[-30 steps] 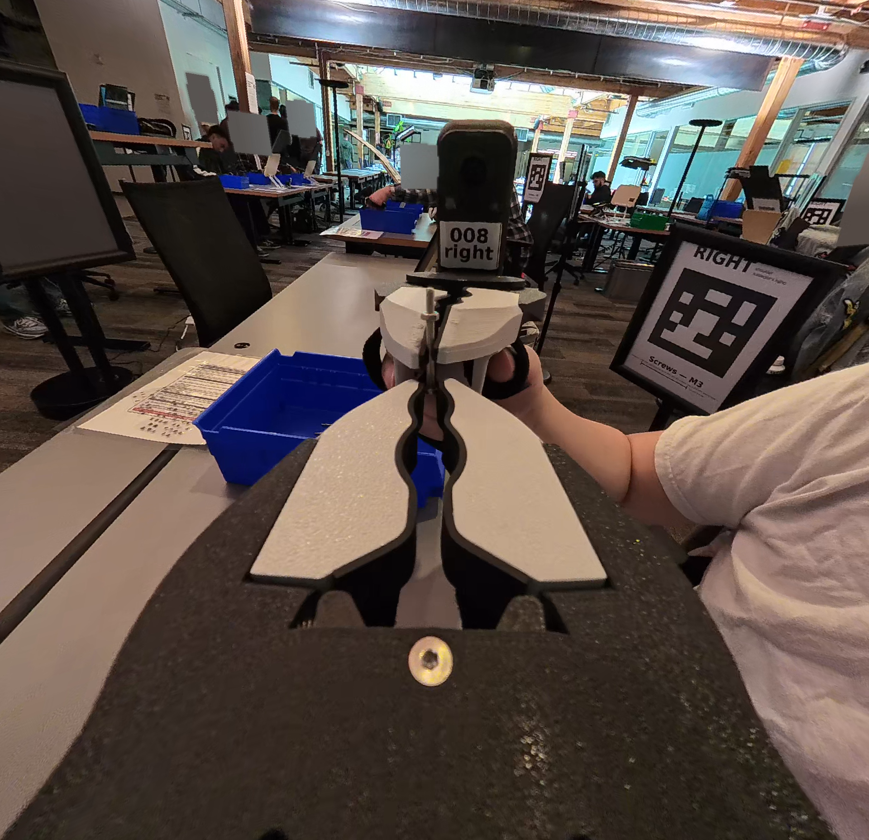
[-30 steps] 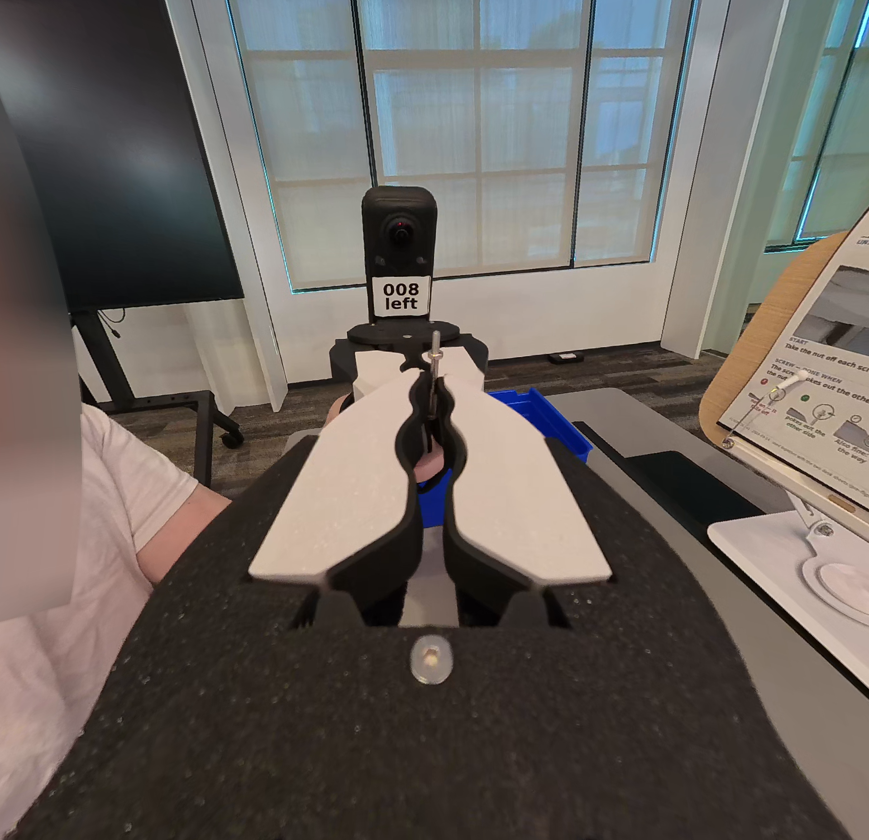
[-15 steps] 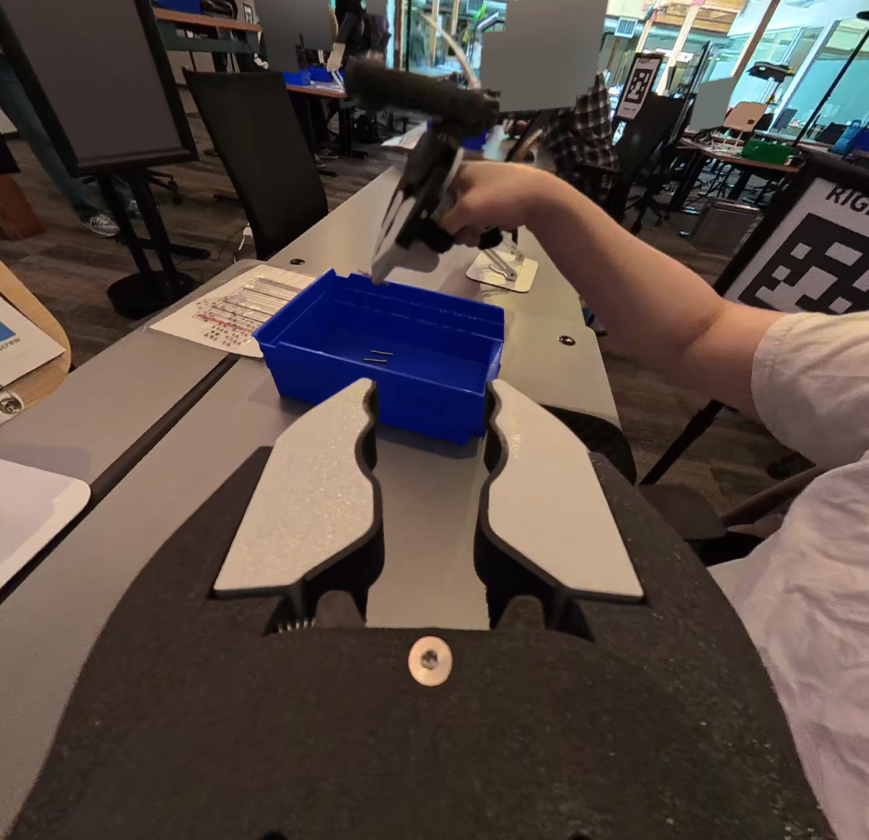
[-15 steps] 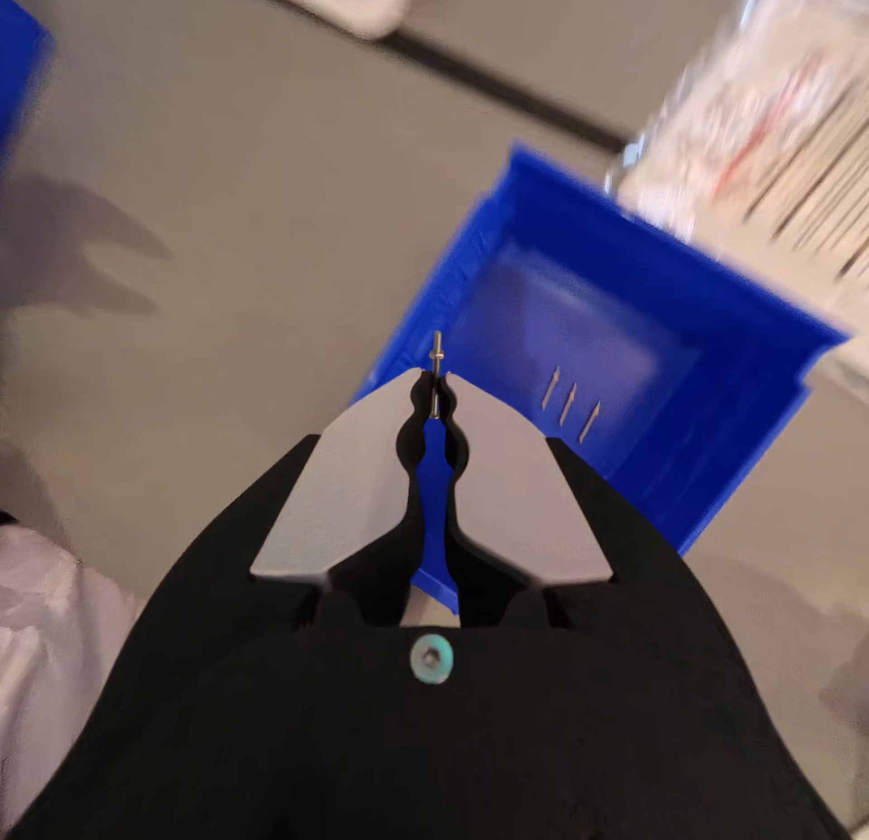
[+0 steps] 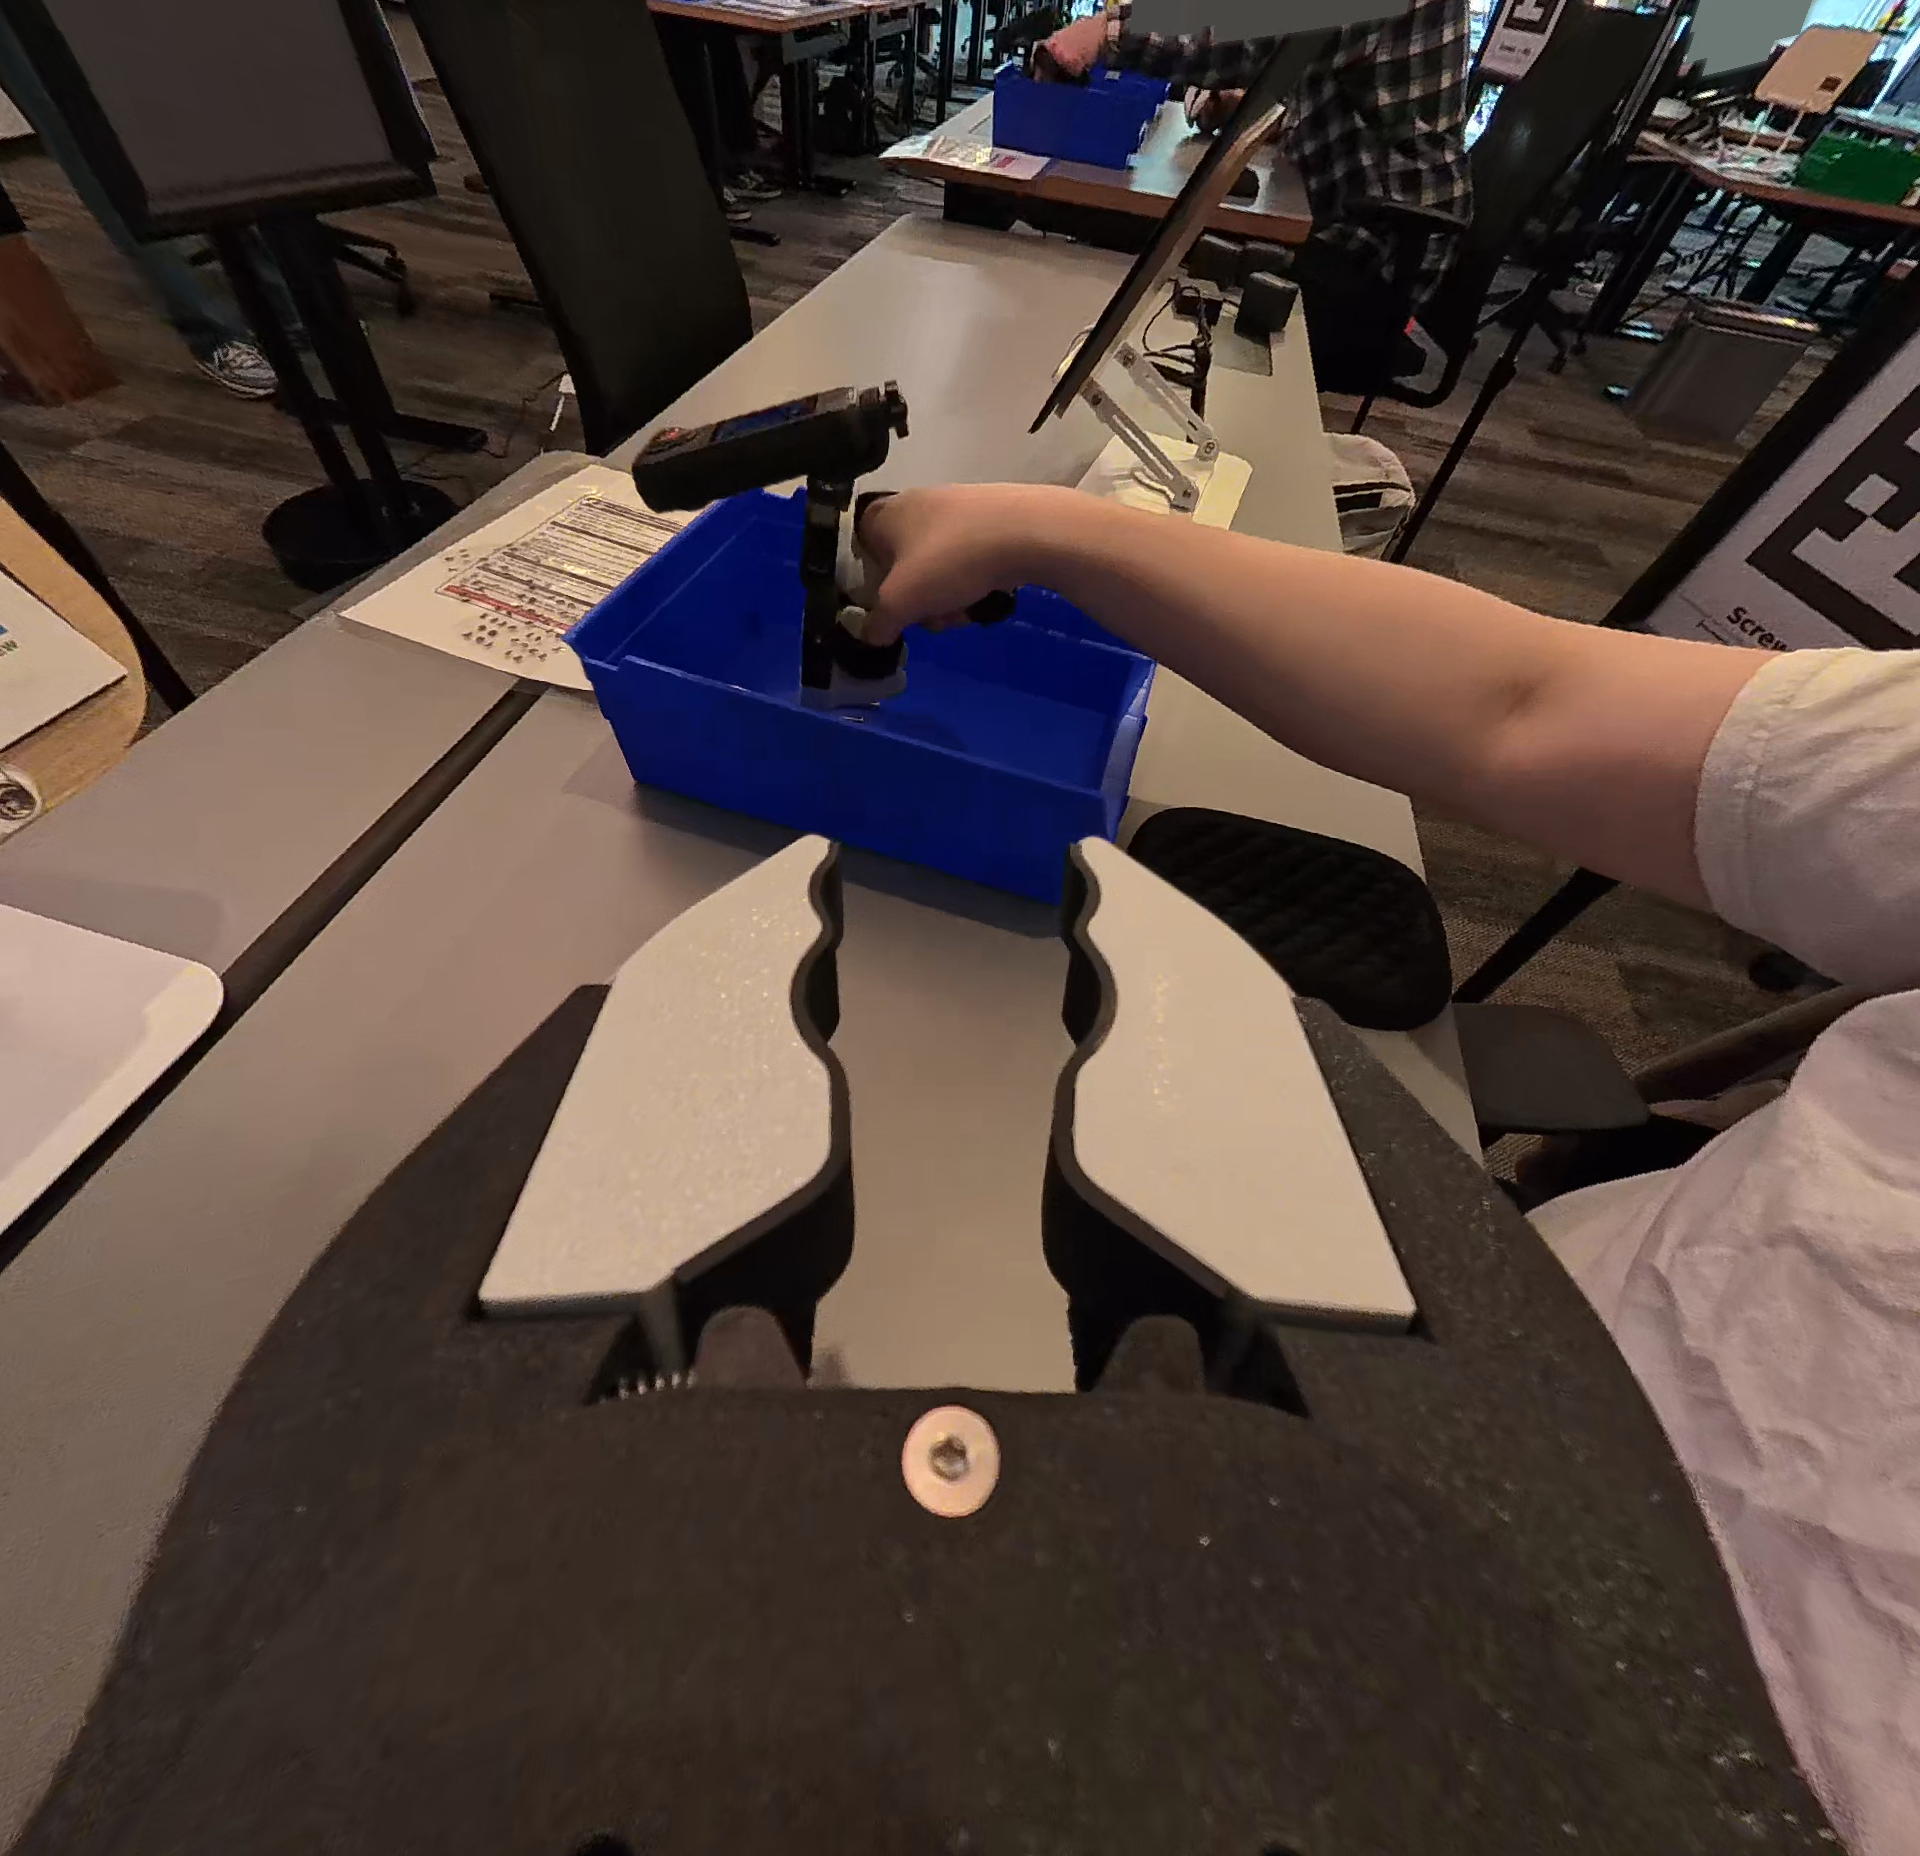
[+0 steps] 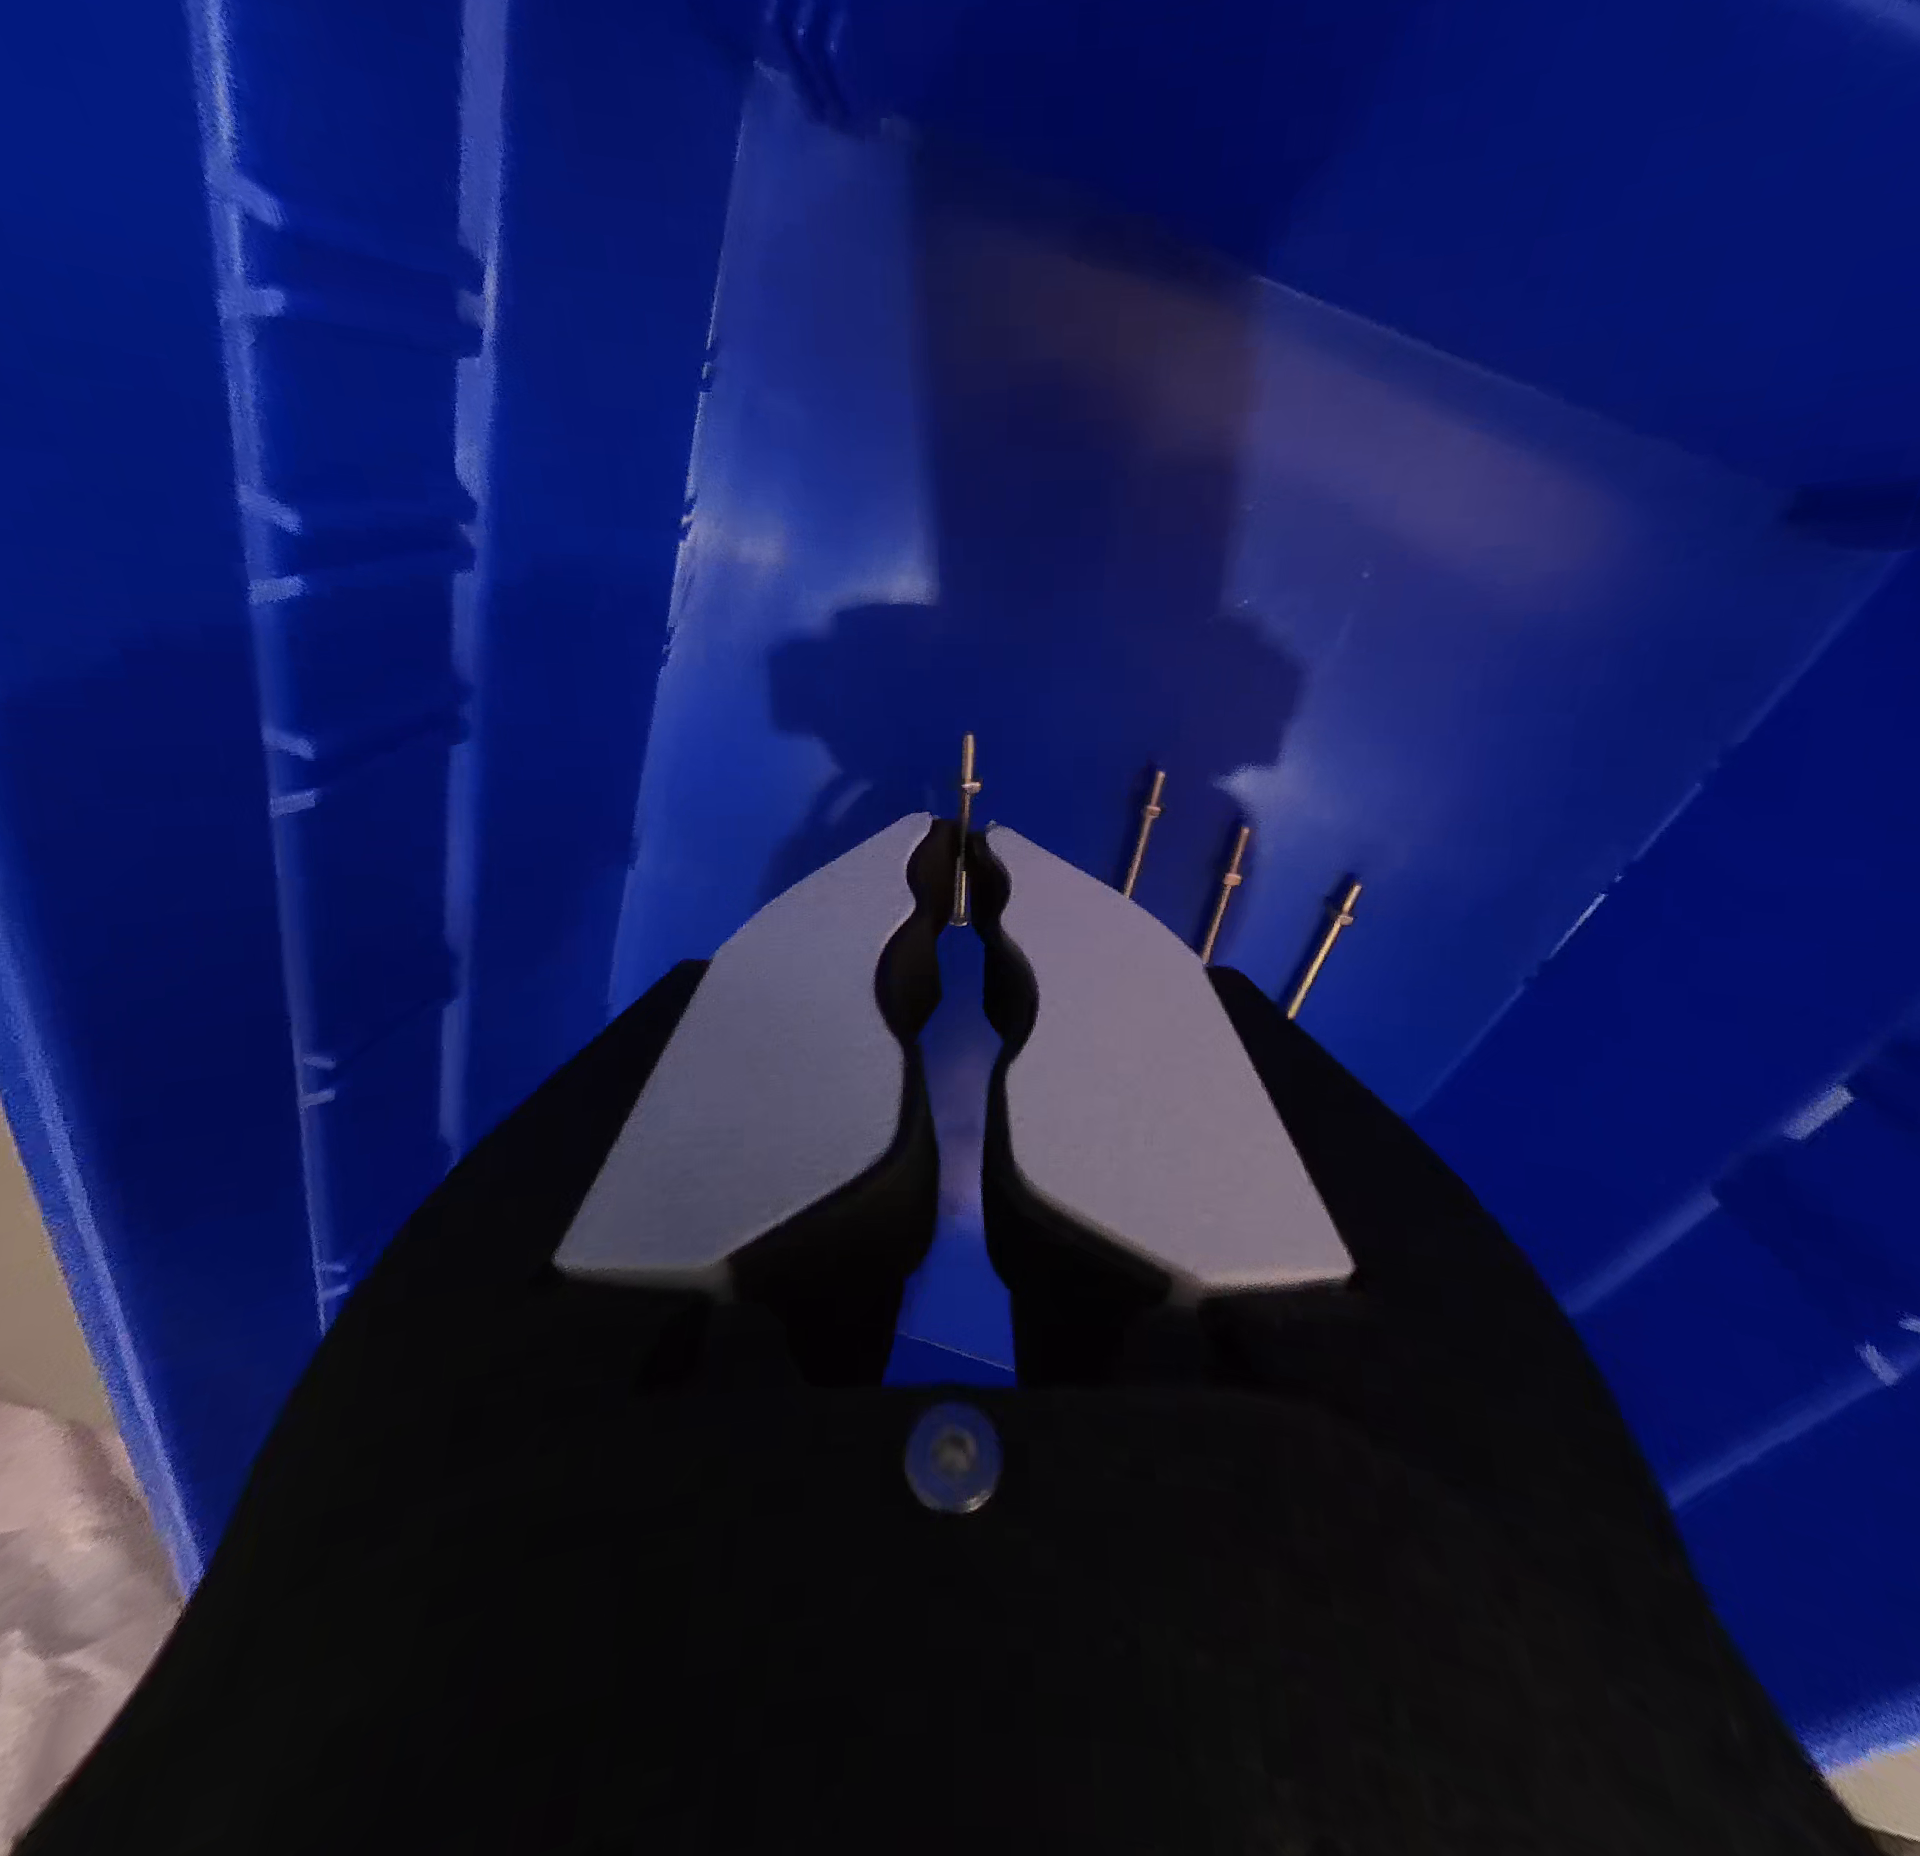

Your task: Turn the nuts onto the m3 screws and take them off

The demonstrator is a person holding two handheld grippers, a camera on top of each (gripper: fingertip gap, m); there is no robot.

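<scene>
My right gripper (image 6: 963, 832) is shut on a thin M3 screw (image 6: 966, 783) that carries a small nut and sticks out past the fingertips. It points down inside the blue bin (image 6: 364, 559), close to the floor. Three more screws (image 6: 1226, 892) with nuts lie side by side on the bin floor just to its right. My left gripper (image 5: 951, 856) is open and empty over the grey table, just short of the blue bin (image 5: 883, 778). In the left wrist view the right gripper (image 5: 847, 689) reaches down into the bin.
A printed sheet (image 5: 540, 585) lies left of the bin. A tilted board on a white stand (image 5: 1153, 435) is behind it. A black mesh pad (image 5: 1299, 913) sits at the table's right edge. A framed marker sign (image 5: 1829, 549) stands to the right. A white plate (image 5: 73, 1058) is at the left. Across from one pair of fingers to the other is roughly 35 centimeters.
The grippers faced each other, both shut around the screw. My left gripper opened and drew back. My right gripper carried the screw down into the blue bin.
</scene>
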